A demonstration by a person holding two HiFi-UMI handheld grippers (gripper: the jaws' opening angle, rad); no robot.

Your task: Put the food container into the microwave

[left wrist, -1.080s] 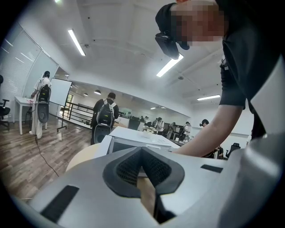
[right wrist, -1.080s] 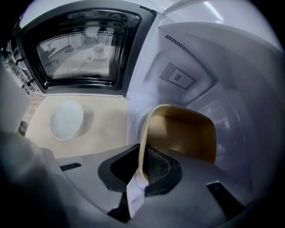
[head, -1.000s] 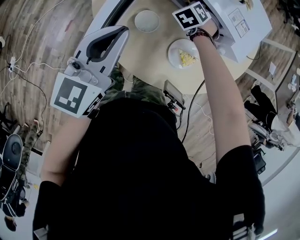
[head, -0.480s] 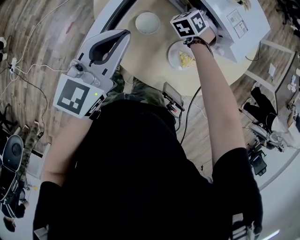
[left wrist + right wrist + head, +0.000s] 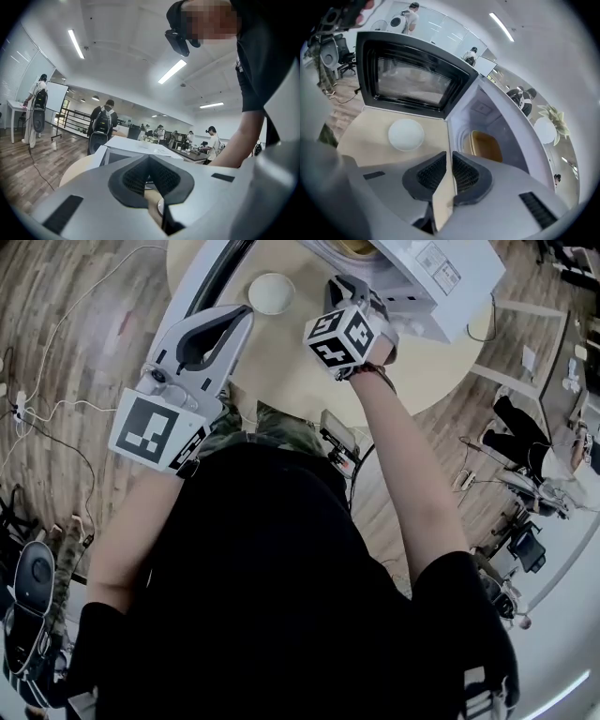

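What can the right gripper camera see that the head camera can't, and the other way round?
Only the right gripper view: the glass of the microwave door, the yellow food container deep inside, and the right gripper's shut jaws. Only the head view: the left gripper and the person's black shirt. Both: the microwave, the white round dish and the table.
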